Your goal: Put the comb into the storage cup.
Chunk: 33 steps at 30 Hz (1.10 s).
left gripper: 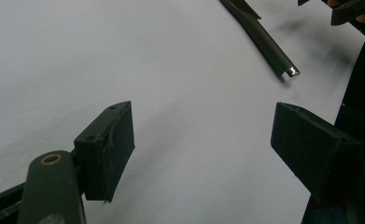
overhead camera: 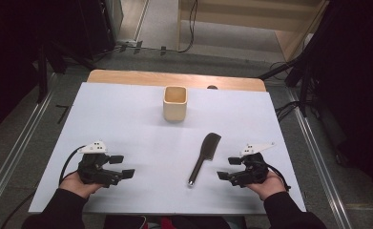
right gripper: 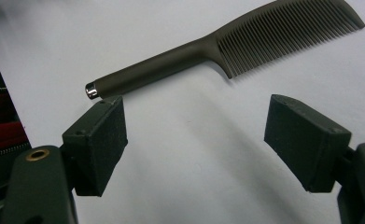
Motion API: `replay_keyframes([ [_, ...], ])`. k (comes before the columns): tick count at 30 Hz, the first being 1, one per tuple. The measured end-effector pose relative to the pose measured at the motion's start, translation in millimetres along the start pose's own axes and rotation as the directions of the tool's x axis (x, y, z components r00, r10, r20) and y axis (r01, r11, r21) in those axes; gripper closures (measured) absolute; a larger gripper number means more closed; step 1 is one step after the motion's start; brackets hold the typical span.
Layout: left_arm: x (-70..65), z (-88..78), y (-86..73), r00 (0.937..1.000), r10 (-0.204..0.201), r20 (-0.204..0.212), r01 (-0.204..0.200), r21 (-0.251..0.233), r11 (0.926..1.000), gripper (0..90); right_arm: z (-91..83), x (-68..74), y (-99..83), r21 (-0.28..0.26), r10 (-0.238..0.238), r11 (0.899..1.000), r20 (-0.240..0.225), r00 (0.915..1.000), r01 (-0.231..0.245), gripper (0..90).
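A dark comb (overhead camera: 204, 156) with a long handle lies flat on the white table sheet (overhead camera: 141, 138), teeth end away from me, metal-capped handle tip near the front edge. My right gripper (overhead camera: 229, 168) rests just right of the handle, open, nothing between its jaws; its own view shows the comb (right gripper: 227, 49) lying just beyond the jaw tips of the gripper (right gripper: 196, 140). My left gripper (overhead camera: 122, 167) sits open at the front left, well away from the comb. In its view the gripper (left gripper: 203, 140) faces bare sheet, with the comb's handle end (left gripper: 269, 44) farther off.
A square beige cup (overhead camera: 175, 103) stands upright near the back middle of the table. A wooden table edge (overhead camera: 174, 78) shows behind the sheet. Metal rails and cables lie on the floor at both sides.
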State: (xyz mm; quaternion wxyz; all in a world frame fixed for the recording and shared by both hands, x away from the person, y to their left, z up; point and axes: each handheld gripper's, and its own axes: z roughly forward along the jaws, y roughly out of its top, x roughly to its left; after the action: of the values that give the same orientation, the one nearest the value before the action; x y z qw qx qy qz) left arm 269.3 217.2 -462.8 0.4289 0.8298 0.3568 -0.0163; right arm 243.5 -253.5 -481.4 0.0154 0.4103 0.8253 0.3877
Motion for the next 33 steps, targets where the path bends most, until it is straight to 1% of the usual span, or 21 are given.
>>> replay_keyframes([
  [10, -0.1, 0.5, -0.2, 1.0, 0.0, 0.001, 0.0, 0.005, 1.0, 21.9, 0.4, 0.0, 0.0, 0.006, 0.005, 1.0, 0.004, 1.0, -0.005, 19.4],
  [22, -0.3, 0.9, 0.1, 1.0, -0.001, 0.0, 0.001, 0.008, 1.0, 21.9, 0.6, 1.0, 1.7, 0.003, -0.004, 1.0, 0.001, 1.0, 0.004, 19.5],
  [25, -0.2, 1.0, 0.2, 1.0, 0.001, 0.001, -0.001, 0.009, 1.0, 21.9, -0.5, 6.6, 6.6, -0.018, 0.003, 1.0, -0.017, 0.9998, -0.003, 19.4],
  [27, 0.0, 1.1, 0.1, 1.0, 0.004, -0.001, -0.004, 0.012, 0.9999, 21.9, 0.3, 10.7, 9.7, -0.023, 0.007, 1.0, -0.021, 0.9998, -0.007, 19.3],
  [30, 0.0, 0.8, 0.1, 1.0, 0.003, -0.002, -0.003, 0.013, 0.9999, 21.9, 1.0, 14.7, 13.4, -0.036, -0.008, 0.999, -0.029, 0.9995, 0.007, 19.2],
  [33, 0.4, 1.1, 0.1, 1.0, 0.004, -0.001, -0.004, 0.013, 0.9999, 21.9, 2.0, 15.7, 15.7, -0.046, -0.006, 0.999, -0.038, 0.9993, 0.004, 19.2],
])
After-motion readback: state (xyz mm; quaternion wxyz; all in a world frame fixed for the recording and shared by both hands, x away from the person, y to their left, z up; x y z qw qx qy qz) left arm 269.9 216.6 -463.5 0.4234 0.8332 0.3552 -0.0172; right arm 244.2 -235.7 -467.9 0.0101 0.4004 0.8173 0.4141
